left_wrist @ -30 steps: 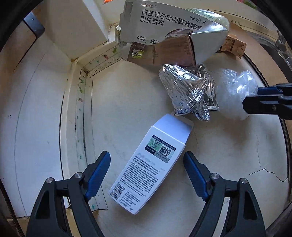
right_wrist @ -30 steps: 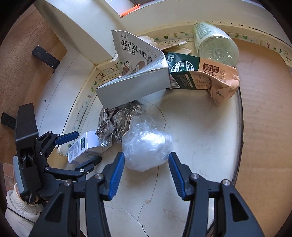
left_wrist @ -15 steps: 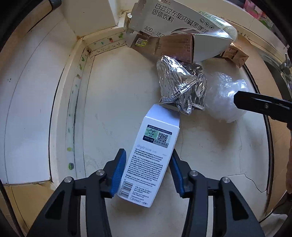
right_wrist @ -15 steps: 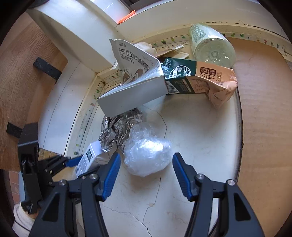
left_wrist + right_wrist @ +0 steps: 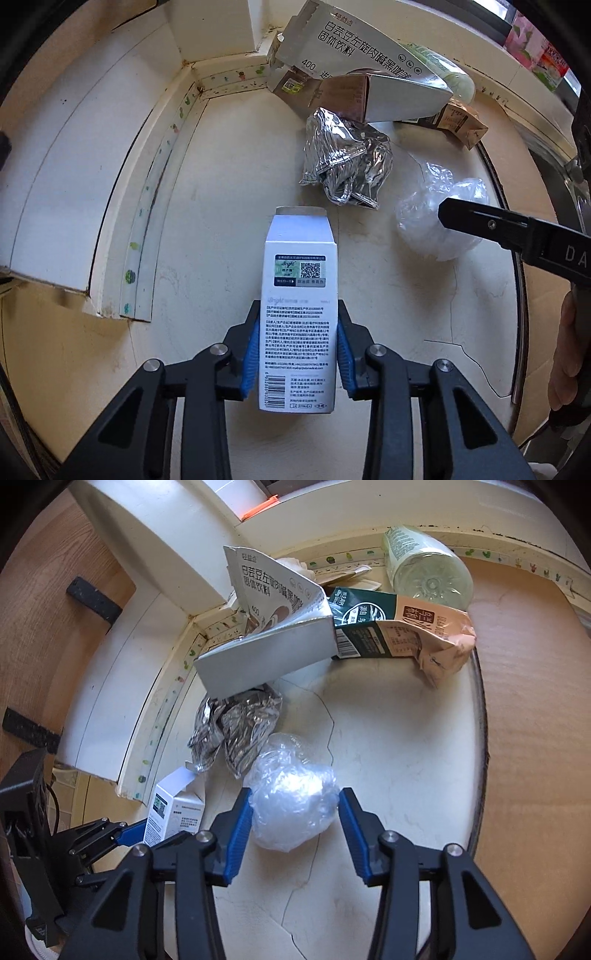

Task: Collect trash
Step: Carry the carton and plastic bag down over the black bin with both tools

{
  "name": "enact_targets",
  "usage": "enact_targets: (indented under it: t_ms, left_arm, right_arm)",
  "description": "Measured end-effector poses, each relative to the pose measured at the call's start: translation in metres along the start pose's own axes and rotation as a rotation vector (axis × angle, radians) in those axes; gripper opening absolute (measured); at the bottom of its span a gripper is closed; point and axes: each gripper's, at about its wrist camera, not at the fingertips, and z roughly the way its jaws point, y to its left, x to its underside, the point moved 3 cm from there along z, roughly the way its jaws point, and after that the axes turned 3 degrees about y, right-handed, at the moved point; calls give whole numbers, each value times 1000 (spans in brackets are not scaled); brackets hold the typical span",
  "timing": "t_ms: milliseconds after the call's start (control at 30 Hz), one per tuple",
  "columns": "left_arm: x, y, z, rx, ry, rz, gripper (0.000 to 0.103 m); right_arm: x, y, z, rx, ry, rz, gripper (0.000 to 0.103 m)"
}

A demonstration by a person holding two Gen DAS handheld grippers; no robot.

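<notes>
White card, printed with small black text and a QR label, fills the middle of the left wrist view: the small white cardboard box (image 5: 300,295) sits between the blue pads of the left claw (image 5: 300,354), which has just been closing and now presses on both of its long sides. The box's open flap end points away from the camera, toward a crumpled silver foil pouch (image 5: 345,162) lying just beyond it on the cream, cracked stone desk (image 5: 229,177). To the right of the foil rests a ball of clear crinkled plastic film (image 5: 291,805) — the right claw (image 5: 295,823) straddles it, its jaws having just narrowed, with one blue pad touching the left side of the ball while the other (on the right) stands a little apart from it. Farther back, against the corner of the desk, a large grey-and-white torn carton with Chinese lettering (image 5: 273,635) leans over a flattened green-and-peach drink carton (image 5: 399,635), and a clear empty plastic bottle (image 5: 428,565) lies on its side behind them. Brown corrugated cardboard (image 5: 535,701) borders the desk's right side.
</notes>
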Motion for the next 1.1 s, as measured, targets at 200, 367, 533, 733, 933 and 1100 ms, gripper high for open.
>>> enact_targets:
  t_ms: [200,367,533,733,933,1100]
  left_arm:
    - [27,-7,-19,45,-48,-39,33]
    - [72,-8,-53,73,-88,-53,33]
    - [120,-12,-80,104,-115,-60,33]
    - [189,-12,-112,136,-144,-79,33]
    - [251,-8,-130,153,-161,-77,33]
    - [297,-2,-132,163,-174,-63,33]
  right_arm:
    - [33,4,-23,-2,-19,-21,45]
    - [71,14,-47,-21,-28,-27,45]
    - [118,28,-69,-22,-34,-43,45]
    - [176,62,-92,-13,-31,-84,45]
    - [232,96,-105,-3,-33,-127,45]
    - [279,114,-108,2,-22,-136,45]
